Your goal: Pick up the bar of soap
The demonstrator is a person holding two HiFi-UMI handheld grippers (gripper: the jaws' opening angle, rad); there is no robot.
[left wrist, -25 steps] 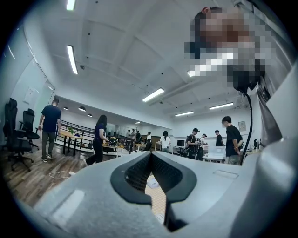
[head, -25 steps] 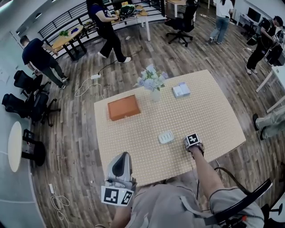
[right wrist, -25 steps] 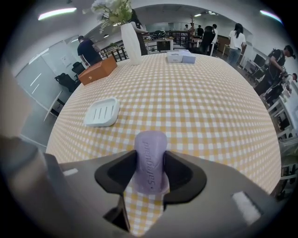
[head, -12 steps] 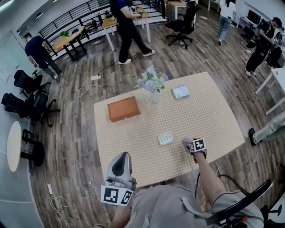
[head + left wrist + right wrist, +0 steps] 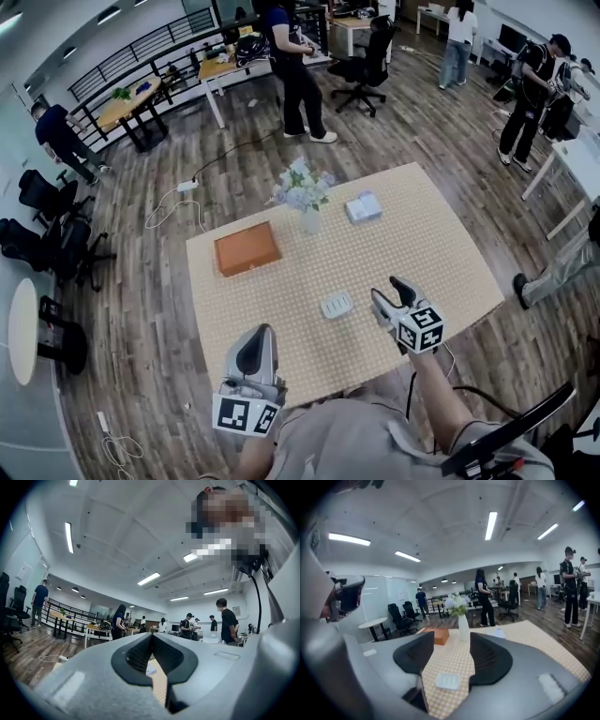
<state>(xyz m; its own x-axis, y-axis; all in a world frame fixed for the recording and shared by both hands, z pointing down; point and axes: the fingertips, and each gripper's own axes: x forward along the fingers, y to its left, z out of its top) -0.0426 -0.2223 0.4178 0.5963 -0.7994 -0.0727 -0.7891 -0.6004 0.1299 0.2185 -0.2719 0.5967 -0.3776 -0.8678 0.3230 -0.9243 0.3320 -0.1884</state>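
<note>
Soap (image 5: 337, 305) looks hard and slippery: pinch its long sides. Right gripper (image 5: 385, 288) jaws, just closing a bit, are apart and empty; left gripper (image 5: 257, 330) jaws are together.

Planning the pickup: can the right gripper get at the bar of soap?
Probably yes: the right gripper, jaws apart and empty though just closing somewhat, faces the bar of soap lying alone on open table.

No word, brand or number is legible anywhere. The only sign-like marks are black-and-white square patterns on the white cubes of the left gripper (image 5: 260, 330) and the right gripper (image 5: 386, 288) (patterns, not lettering).
</note>
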